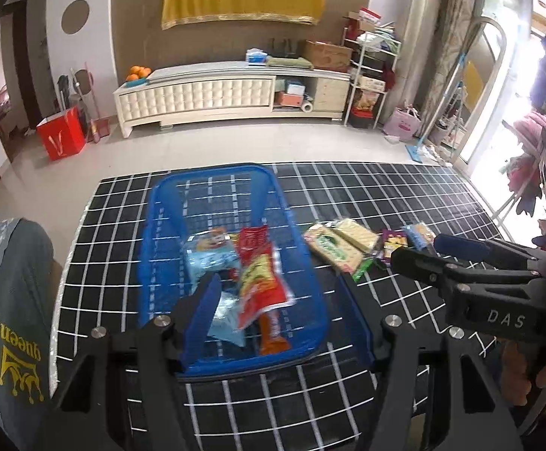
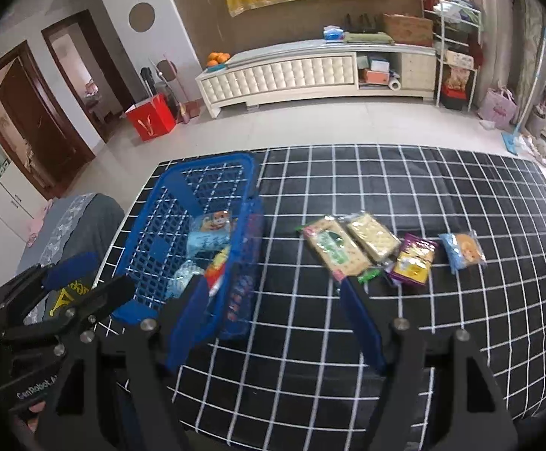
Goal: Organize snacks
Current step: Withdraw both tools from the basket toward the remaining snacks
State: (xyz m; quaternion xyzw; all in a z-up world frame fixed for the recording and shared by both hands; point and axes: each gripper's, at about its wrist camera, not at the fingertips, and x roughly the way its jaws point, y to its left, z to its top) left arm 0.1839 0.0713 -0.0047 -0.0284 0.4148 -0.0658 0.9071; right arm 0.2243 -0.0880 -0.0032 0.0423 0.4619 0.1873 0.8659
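Observation:
A blue plastic basket [image 1: 212, 173] stands on the black grid-patterned tablecloth [image 1: 385, 195]. In it lie light blue packets [image 1: 209, 259], a red and yellow packet [image 1: 261, 282] and an orange one [image 1: 273, 334]. My left gripper [image 1: 278, 312] hovers open over the basket's near end, nothing between its blue pads. To the right of the basket [image 2: 212, 159] lie a green cracker packet [image 2: 333, 248], a pale cracker packet [image 2: 372, 236], a purple packet [image 2: 413, 259] and a light blue cookie packet [image 2: 462, 250]. My right gripper [image 2: 274, 319] is open and empty, above the cloth between basket and crackers.
A grey fabric seat with a yellow crown print [image 1: 13, 300] sits against the table's left edge. A hand [image 1: 517, 368] holds the right gripper [image 1: 423, 250]. The left gripper [image 2: 92, 278] shows at the left. Beyond the table are tiled floor, a red box [image 2: 152, 120] and a white cabinet [image 2: 310, 71].

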